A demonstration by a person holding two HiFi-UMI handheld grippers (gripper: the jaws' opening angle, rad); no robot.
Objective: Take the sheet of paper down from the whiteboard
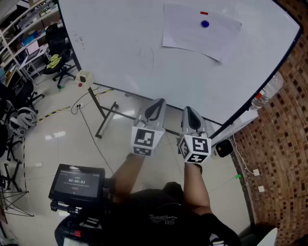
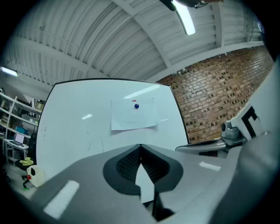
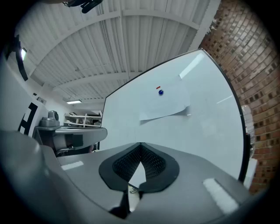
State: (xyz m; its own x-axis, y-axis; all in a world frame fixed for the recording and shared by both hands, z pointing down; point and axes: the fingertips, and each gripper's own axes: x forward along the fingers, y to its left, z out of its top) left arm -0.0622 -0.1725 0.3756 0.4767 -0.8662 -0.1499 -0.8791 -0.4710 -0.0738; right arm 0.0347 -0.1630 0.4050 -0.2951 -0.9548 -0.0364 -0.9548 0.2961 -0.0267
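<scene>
A white sheet of paper (image 1: 199, 31) hangs high on the whiteboard (image 1: 120, 48), pinned by a blue round magnet (image 1: 205, 23), with a small red magnet (image 1: 204, 13) above it. The sheet (image 2: 133, 114) sits straight ahead in the left gripper view; in the right gripper view the sheet (image 3: 165, 103) has its lower right corner curling off the board. My left gripper (image 1: 155, 105) and right gripper (image 1: 191, 112) are side by side below the board, well short of the paper. Both are shut with nothing between their tips.
The whiteboard stands on a metal frame with legs (image 1: 107, 115). A brick wall (image 1: 284, 139) runs along the right with a plastic bottle (image 1: 267, 93) beside the board's edge. Office chairs (image 1: 57, 53) and shelves stand at the left. A small screen device (image 1: 77, 182) is near my body.
</scene>
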